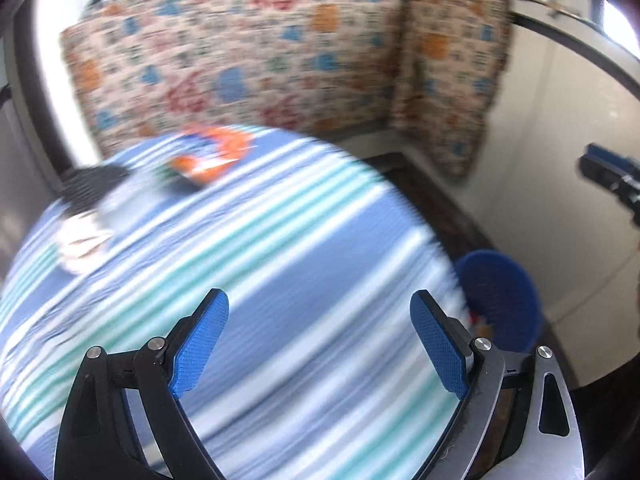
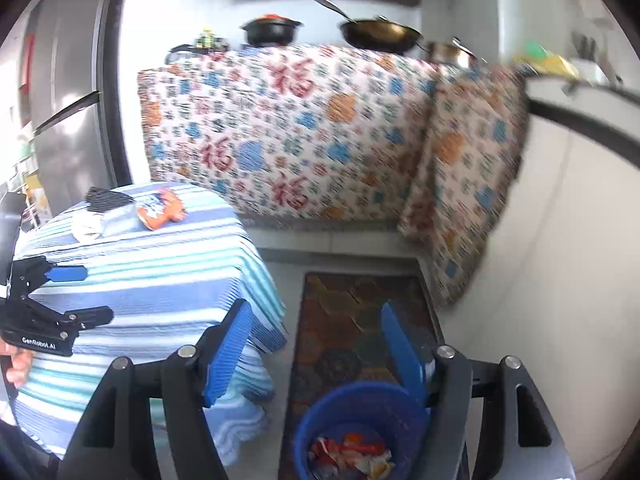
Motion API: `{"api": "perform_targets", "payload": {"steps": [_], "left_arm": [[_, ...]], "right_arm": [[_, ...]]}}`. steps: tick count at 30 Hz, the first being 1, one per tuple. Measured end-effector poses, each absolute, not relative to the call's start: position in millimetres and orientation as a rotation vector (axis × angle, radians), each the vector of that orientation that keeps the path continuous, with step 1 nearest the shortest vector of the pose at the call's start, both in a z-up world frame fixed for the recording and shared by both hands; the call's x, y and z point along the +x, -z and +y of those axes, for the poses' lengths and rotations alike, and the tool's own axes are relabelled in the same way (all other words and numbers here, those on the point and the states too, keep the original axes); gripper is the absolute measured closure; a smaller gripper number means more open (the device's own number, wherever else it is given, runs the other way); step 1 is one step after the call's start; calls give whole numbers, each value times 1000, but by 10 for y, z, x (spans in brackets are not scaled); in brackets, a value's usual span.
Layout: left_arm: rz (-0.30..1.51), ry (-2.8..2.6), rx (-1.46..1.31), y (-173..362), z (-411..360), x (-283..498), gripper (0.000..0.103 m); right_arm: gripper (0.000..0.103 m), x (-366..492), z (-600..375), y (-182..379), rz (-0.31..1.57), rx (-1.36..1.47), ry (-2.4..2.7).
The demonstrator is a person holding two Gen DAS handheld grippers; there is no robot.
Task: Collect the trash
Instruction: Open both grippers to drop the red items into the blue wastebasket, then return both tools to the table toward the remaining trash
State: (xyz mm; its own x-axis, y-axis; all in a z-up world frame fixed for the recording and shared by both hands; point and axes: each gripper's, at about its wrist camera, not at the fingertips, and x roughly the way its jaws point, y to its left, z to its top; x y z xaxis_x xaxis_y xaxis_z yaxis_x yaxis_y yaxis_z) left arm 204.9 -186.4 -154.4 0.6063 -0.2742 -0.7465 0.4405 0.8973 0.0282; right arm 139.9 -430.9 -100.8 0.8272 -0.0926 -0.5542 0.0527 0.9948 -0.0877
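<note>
My left gripper [image 1: 319, 300] is open and empty above the round table with the blue striped cloth [image 1: 280, 260]. Far across that table lie an orange snack wrapper [image 1: 208, 156] and a white crumpled wrapper [image 1: 80, 244]; this view is blurred. My right gripper [image 2: 316, 312] is open too, with nothing between its pads, and hangs above the blue bin [image 2: 360, 432] on the floor. Several wrappers lie in the bin. The right wrist view also shows the left gripper [image 2: 86, 294] over the table [image 2: 160, 280], the orange wrapper [image 2: 160, 208] and the white wrapper [image 2: 88, 228].
A black mesh item [image 2: 106, 199] lies by the wrappers. A patterned rug [image 2: 360, 320] runs under the bin, right of the table. A counter draped with a printed cloth [image 2: 300, 128] carries pans behind. A steel fridge [image 2: 68, 120] stands at the left.
</note>
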Motion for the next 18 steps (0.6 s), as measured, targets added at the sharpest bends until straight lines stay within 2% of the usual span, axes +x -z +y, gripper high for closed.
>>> {"api": "perform_targets", "payload": {"steps": [8,18], "left_arm": [[826,204,123,1636,-661,2244,10],[872,46,90,1988,89,2515,10]], "right_arm": [[29,1629,-3489,875,524,-137,17],[23,1986,-2791,975,529,-211,-44]]}}
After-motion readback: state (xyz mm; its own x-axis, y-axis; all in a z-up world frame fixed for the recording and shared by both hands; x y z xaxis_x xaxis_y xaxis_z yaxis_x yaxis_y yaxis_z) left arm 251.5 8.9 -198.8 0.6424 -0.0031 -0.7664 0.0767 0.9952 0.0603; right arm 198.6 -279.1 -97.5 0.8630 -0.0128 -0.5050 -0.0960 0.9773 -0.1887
